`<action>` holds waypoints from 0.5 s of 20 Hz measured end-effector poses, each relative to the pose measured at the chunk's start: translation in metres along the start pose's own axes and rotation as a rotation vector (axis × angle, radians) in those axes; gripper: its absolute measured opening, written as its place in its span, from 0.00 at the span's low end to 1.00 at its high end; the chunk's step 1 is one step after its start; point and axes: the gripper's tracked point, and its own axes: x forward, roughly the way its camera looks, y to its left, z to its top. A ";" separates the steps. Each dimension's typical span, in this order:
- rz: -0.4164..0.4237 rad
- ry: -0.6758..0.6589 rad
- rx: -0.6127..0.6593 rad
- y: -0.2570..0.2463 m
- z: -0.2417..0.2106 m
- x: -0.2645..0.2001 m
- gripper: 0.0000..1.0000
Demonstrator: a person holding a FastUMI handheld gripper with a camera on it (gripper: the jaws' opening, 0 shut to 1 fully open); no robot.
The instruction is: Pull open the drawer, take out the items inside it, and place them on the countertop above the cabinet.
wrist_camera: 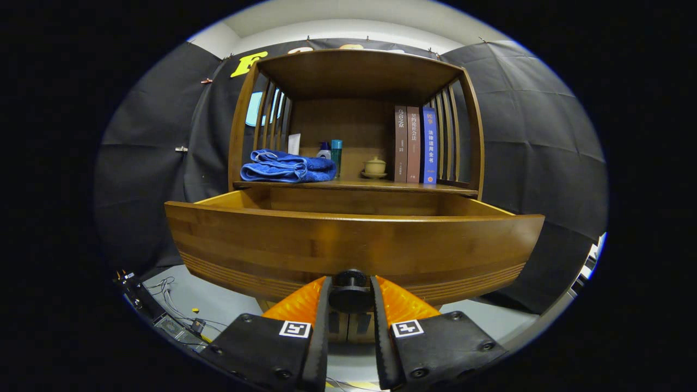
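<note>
Wooden drawer (pixel 354 245) pulled out from the cabinet (pixel 356 71), its front panel wide and near, grooved lines along the lower edge. Dark round knob (pixel 350 291) sits low at the middle of the front. Gripper (pixel 350 288) closed on the knob, one finger pressing each side of it, knob held between the fingertips. Drawer interior seen only along the back wall and top rim; contents hidden behind the front panel, cannot tell what lies inside.

Above the drawer, the countertop (pixel 381 187) forms the floor of an open shelf bay with slatted sides. On it, at the left, a folded blue towel (pixel 287 166). Behind the towel, a white card (pixel 294 144) and a small bottle (pixel 324 150); just beside these a teal cup (pixel 336 154). Toward the middle, a small lidded cream pot (pixel 374 166) on a saucer. At the right, three upright books (pixel 415 144) standing together, touching. Cables (pixel 169 310) on the floor below the cabinet, off to the left of the fingers.
</note>
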 end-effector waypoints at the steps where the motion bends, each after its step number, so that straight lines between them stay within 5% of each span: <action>1: 0.000 -0.001 0.009 0.000 0.000 0.000 0.40; 4: 0.000 0.037 0.060 0.003 -0.005 -0.004 0.45; 6: 0.026 0.062 0.104 0.015 -0.004 -0.017 0.66; 9: -0.049 0.078 0.026 0.007 0.011 -0.045 0.97; 10: -0.077 0.092 -0.017 0.004 0.020 -0.054 0.97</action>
